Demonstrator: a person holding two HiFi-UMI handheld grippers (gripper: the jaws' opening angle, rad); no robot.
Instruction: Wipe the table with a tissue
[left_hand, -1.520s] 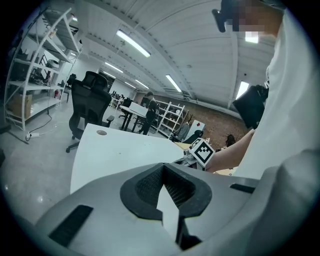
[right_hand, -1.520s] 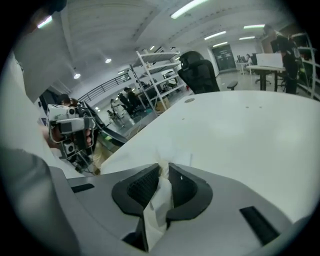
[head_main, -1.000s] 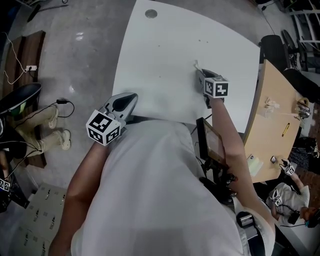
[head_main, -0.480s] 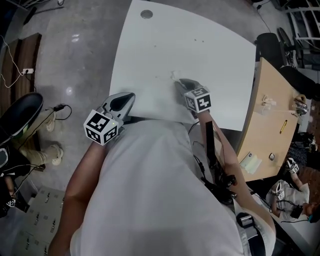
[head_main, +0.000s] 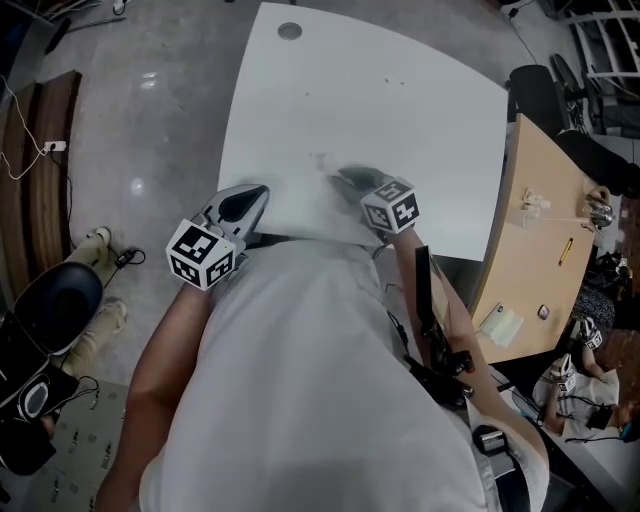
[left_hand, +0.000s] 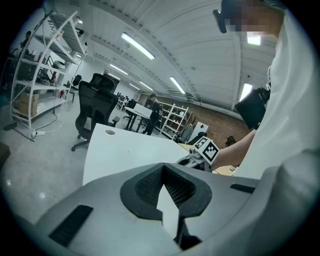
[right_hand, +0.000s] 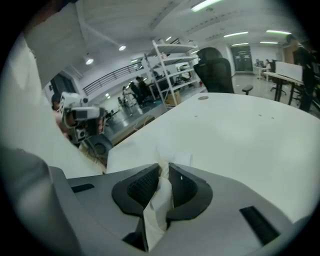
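Observation:
A white tissue (right_hand: 159, 200) is pinched in my right gripper (right_hand: 162, 176), its tip poking out past the jaws onto the white table (right_hand: 240, 130). In the head view the right gripper (head_main: 342, 179) is motion-blurred, low over the table (head_main: 400, 120) near its front edge, with the tissue (head_main: 322, 160) a faint smear ahead of it. My left gripper (head_main: 258, 194) hovers at the table's front left edge, shut and holding nothing. The left gripper view shows its jaws (left_hand: 167, 200) closed, with the right gripper's marker cube (left_hand: 207, 149) off to the right.
A grommet hole (head_main: 289, 31) sits at the table's far left corner. A wooden desk (head_main: 545, 230) with small items adjoins the right side, with a black chair (head_main: 540, 95) behind it. Another chair (head_main: 55, 305) and a person's feet (head_main: 95, 240) are on the floor at left.
My right gripper has swept left along the table's front part with the tissue, from the right side toward the middle. The left gripper has stayed in place.

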